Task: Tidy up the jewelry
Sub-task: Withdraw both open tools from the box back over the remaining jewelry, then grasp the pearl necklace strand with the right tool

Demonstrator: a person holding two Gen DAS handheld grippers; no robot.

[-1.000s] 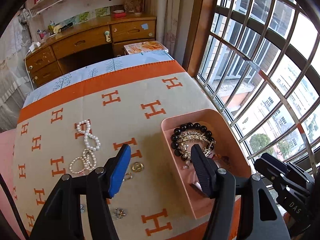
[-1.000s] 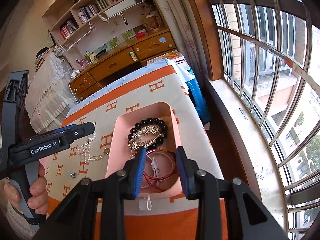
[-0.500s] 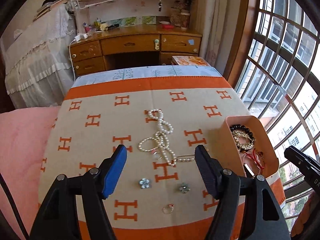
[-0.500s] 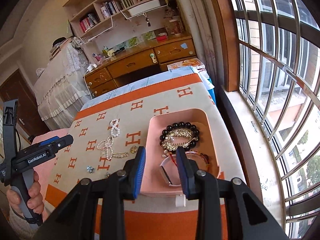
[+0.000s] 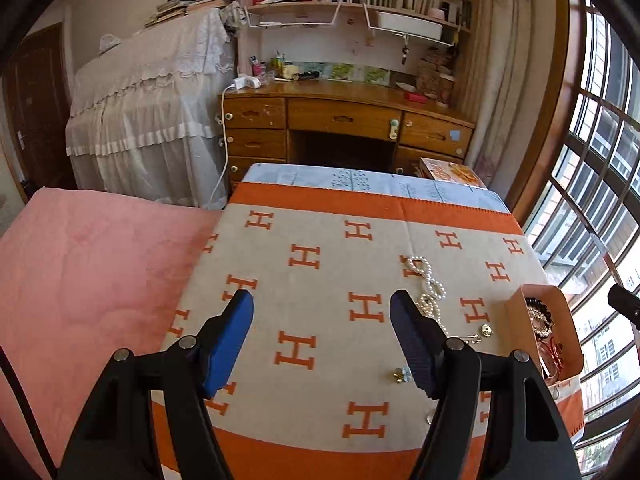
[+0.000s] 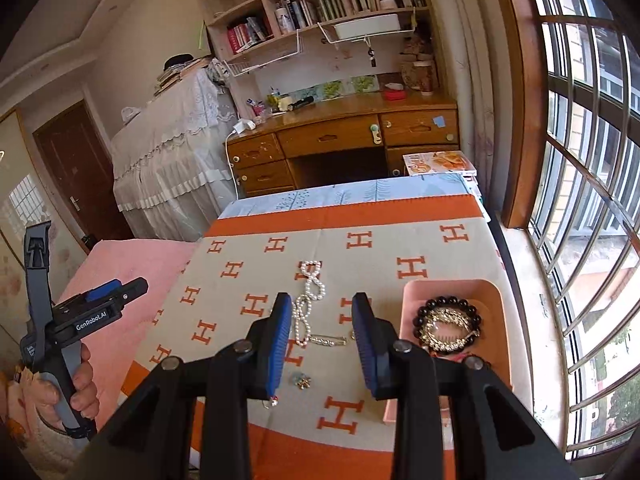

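A pearl necklace (image 6: 308, 300) lies on the H-patterned cloth (image 6: 248, 308), with a silver bar clip (image 6: 328, 341) at its near end and a small flower earring (image 6: 302, 381) nearer me. The pink tray (image 6: 452, 288) at the right holds a black bead bracelet (image 6: 448, 303) and a gold chain piece (image 6: 448, 330). My right gripper (image 6: 322, 344) is open and empty, above the clip. My left gripper (image 5: 322, 336) is open and empty over bare cloth, left of the pearls (image 5: 428, 280). The tray (image 5: 516, 312) sits at its far right.
A pink blanket (image 5: 92, 272) lies left of the cloth. A wooden desk (image 5: 344, 120) stands beyond the table. Barred windows (image 6: 580, 160) run along the right. A small gold ring (image 5: 486, 330) and an earring (image 5: 402, 375) lie near the tray.
Both grippers have swung left and pulled back from the tray. The left one now faces bare cloth and the pink blanket; the right one now faces the pearls instead of the tray.
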